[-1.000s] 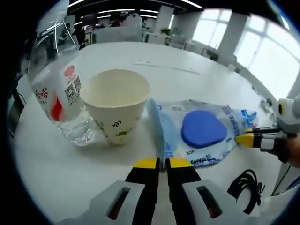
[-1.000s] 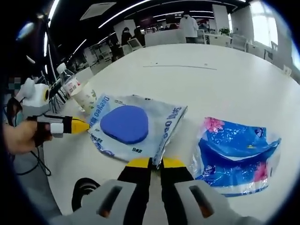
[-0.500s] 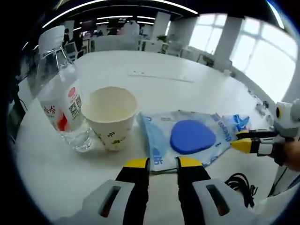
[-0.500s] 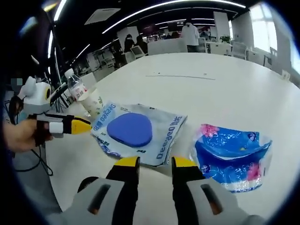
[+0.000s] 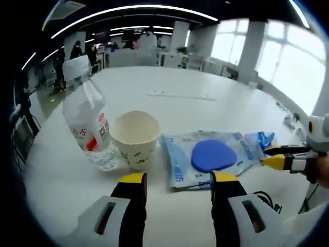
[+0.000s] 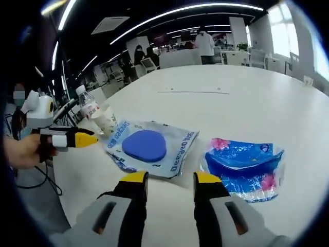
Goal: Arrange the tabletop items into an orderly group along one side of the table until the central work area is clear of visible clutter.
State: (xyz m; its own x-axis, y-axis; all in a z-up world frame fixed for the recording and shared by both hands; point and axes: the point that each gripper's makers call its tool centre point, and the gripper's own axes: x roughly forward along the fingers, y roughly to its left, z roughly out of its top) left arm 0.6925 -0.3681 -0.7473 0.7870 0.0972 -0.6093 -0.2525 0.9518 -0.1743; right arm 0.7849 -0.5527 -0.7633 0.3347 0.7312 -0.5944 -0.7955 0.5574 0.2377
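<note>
The pale blue packet [image 5: 211, 157] with the dark blue pad inside is judged light, limp and a little slick: a thin plastic sleeve that would fold or sag if lifted by the middle. A hold is best taken on a flat sealed edge or corner, not on the raised pad. It lies flat on the white worktop [image 5: 205, 103], its long axis running from the paper cup [image 5: 136, 139] toward the crumpled blue wrapper [image 6: 244, 164], one short end just beside the cup and the other close to that wrapper.

The cup is taken as light and easily crushed, so a gentle pinch at the rim would suit it. It stands upright, mouth up, touching or nearly touching the clear water bottle [image 5: 87, 123] on its far side from the packet. The bottle stands upright with its cap on; it is judged the heaviest and stiffest item, best held at the body. The crumpled wrapper, seen in the right gripper view, lies flat on the packet's far side from the cup.

The left gripper [image 5: 176, 181] is held short of the packet with jaws released and nothing between them. The right gripper [image 6: 169, 180] is likewise parted and empty, near the gap between packet and wrapper.
</note>
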